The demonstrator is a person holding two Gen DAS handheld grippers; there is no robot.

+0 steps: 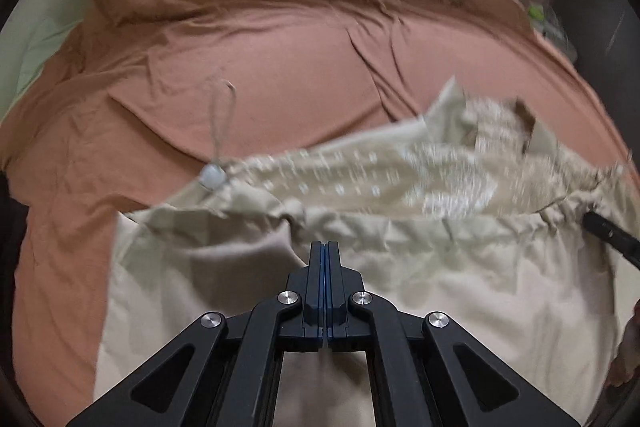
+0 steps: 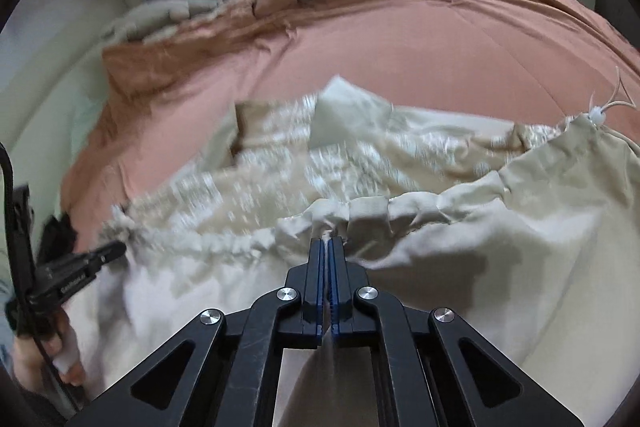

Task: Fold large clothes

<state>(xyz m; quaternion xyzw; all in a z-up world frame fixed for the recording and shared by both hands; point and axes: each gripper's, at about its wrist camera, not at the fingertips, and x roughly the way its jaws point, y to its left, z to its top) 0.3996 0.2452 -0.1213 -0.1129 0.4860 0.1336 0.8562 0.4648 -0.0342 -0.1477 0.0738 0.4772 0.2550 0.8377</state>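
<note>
Beige fabric of the garment (image 2: 460, 267) is pinched at its gathered drawstring hem in the closed jaws of the right gripper (image 2: 329, 243); the left gripper (image 1: 325, 247), jaws together, seemingly clamps it too. Beyond them, its patterned lining lies rumpled on the orange sheet (image 1: 280, 67), folding barely begun

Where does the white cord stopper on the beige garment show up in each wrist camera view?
Left wrist: the white cord stopper sits left of centre, at the beige garment's gathered hem.
Right wrist: the stopper lies far right, at that hem's corner.
Shared landmark: the orange bedsheet beneath the garment, seen behind it in both views.
</note>
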